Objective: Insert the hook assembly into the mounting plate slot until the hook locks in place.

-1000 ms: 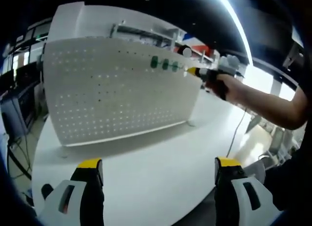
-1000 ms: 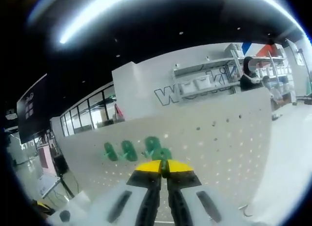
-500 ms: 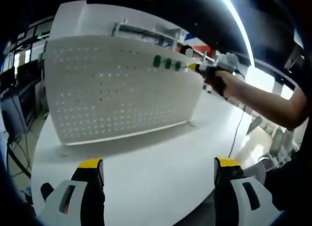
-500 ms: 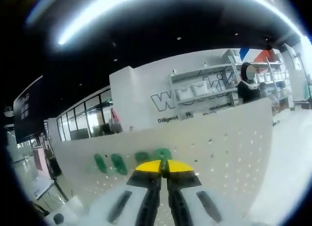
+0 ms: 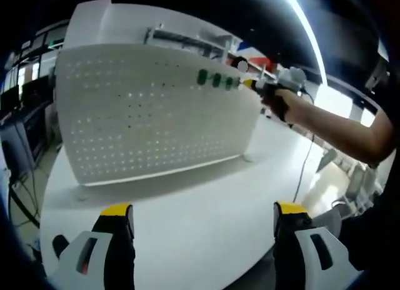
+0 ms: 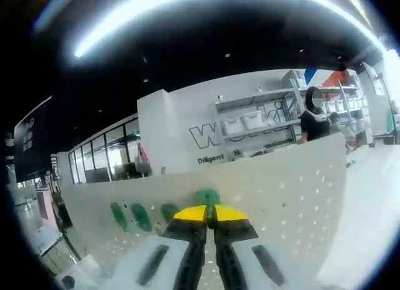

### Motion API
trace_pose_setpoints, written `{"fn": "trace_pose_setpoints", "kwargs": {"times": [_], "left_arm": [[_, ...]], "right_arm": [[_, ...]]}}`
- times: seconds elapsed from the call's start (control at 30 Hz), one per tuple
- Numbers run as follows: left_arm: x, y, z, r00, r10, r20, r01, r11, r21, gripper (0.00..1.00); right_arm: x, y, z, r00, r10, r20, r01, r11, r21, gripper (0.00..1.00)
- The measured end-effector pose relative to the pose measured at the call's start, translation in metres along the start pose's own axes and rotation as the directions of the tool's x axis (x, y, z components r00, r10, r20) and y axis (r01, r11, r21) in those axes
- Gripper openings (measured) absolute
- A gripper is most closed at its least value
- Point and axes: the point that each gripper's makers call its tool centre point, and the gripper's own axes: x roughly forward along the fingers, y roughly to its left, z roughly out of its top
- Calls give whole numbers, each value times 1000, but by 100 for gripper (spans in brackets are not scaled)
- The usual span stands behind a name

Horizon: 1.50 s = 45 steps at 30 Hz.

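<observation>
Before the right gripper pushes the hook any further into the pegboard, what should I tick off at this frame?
1. Right gripper shut at the pegboard's top edge: ok.
2. Hook at its tips: green part shows above the yellow fingers, but the grip itself is hidden: cannot tell.
3. Hook locked in its slot: contact hidden behind the tips: cannot tell.
4. Other green hooks in a row near the top edge, visible: ok.
5. Left gripper open, holding nothing, low over the table, away from the board: ok.
6. Pegboard upright on the table: ok.
</observation>
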Motion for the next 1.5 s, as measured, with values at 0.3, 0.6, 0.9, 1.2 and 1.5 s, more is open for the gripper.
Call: {"fn": "trace_pose_setpoints", "kwargs": {"times": [0.3, 0.6, 0.9, 1.2, 1.5], "left_arm": [[1, 0, -2, 1000, 4, -9, -4, 1000, 7, 93], [0, 1, -4, 1000, 10, -8, -10, 1000, -2, 94], [-4, 3, -4, 1000, 20, -2, -20, 1000, -6, 93], [-6, 6, -3, 1000, 23, -1, -23, 1000, -7, 92], [-6, 7, -1, 1000, 21, 7, -21, 1000, -8, 91]], "right_arm": [[0, -3, -2, 1000, -5, 20, 5, 1000, 0, 1], [5, -5, -6, 1000, -4, 6, 4, 1000, 9, 0], [7, -5, -4, 1000, -6, 28, 8, 999, -45, 0], [9, -2, -3, 1000, -3, -11, 1, 983, -183, 1], [10, -2, -4, 1000, -9, -21, 4, 970, -244, 0]]}}
